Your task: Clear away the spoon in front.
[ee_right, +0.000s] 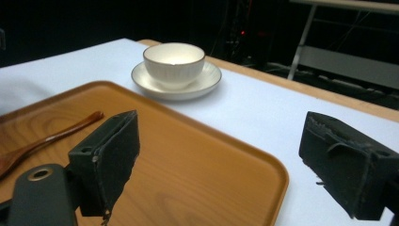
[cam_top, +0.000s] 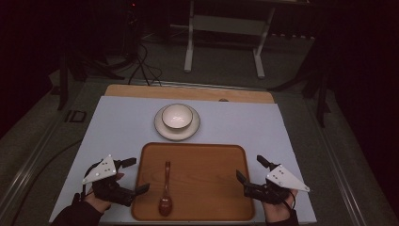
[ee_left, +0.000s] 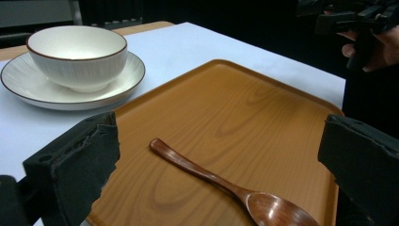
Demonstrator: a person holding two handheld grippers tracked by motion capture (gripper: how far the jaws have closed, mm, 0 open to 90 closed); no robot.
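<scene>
**Two grippers wait at either end of the tray**

Two grippers sit low in the high view: the left gripper (cam_top: pixel 132 175) at the tray's (cam_top: pixel 193 151) left edge, the right gripper (cam_top: pixel 252 168) at its right edge, both with fingers spread wide and holding nothing. The wooden spoon (cam_top: pixel 165 192) lies lower centre on the tray. Above it a bowl (cam_top: pixel 177 116) rests on a saucer (cam_top: pixel 161 128) on the bench (cam_top: pixel 117 122).

Left gripper view: spoon (ee_left: pixel 226 186) lower centre between the wide fingers (ee_left: pixel 77 165).

Right gripper view: spoon (ee_right: pixel 44 140) at the left edge, bowl (ee_right: pixel 174 59) upper centre.
</scene>
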